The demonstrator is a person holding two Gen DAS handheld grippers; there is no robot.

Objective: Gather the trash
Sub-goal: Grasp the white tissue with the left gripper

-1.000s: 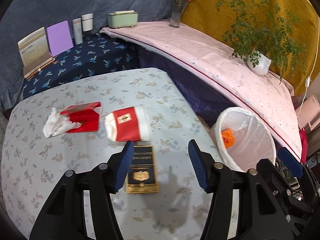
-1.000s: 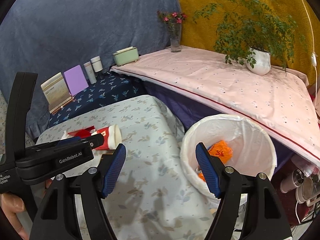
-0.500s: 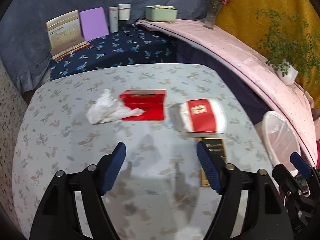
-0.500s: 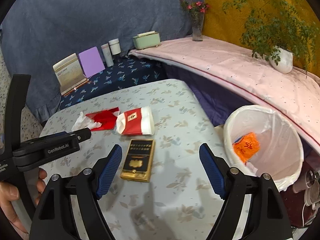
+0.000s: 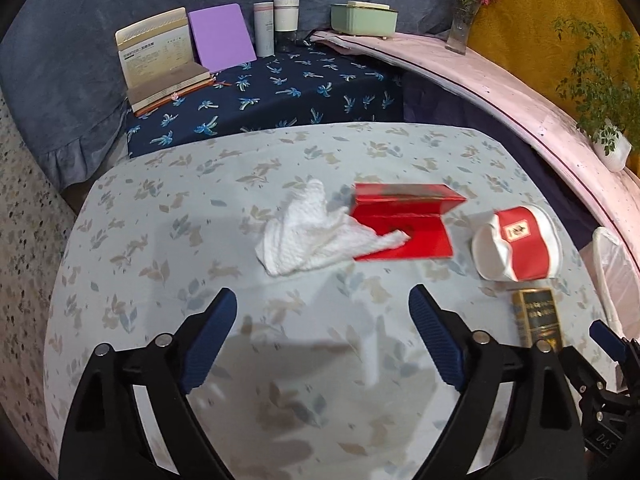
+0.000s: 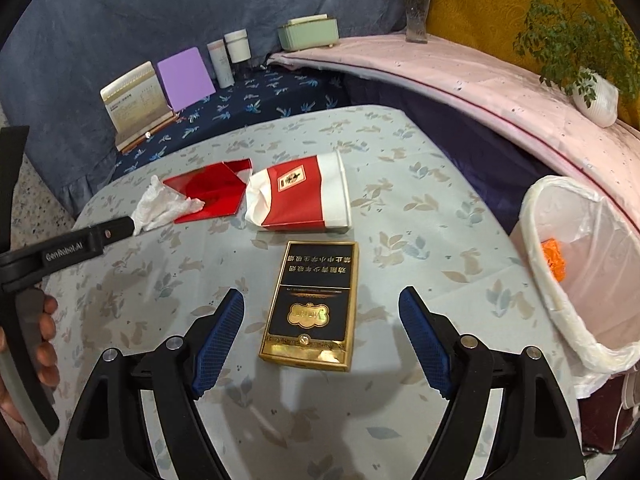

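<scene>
The right gripper [image 6: 320, 336] hangs low over the worktop [image 6: 420, 208] with its jaws wide open and nothing in them. The black and gold box [image 6: 310, 306] lies flat between the two blue pads, in the lower middle of the right view. The left gripper [image 5: 322, 336] also has its jaws wide open and holds nothing. It points at the white tissue [image 5: 312, 232], which sits in the middle of the left view and lies partly on the red card [image 5: 404, 220]. The red and white paper cup [image 6: 300, 200] lies on its side just above the box in the right view. The bin [image 6: 580, 264] with the white bag stands at the right edge, with something orange inside. The box is flat and thin, so the pads could slide over its top and miss it. If the jaws close crooked, the box could spin away. The tissue is soft, so the left jaws could pinch only a corner and drop it before the bin.
</scene>
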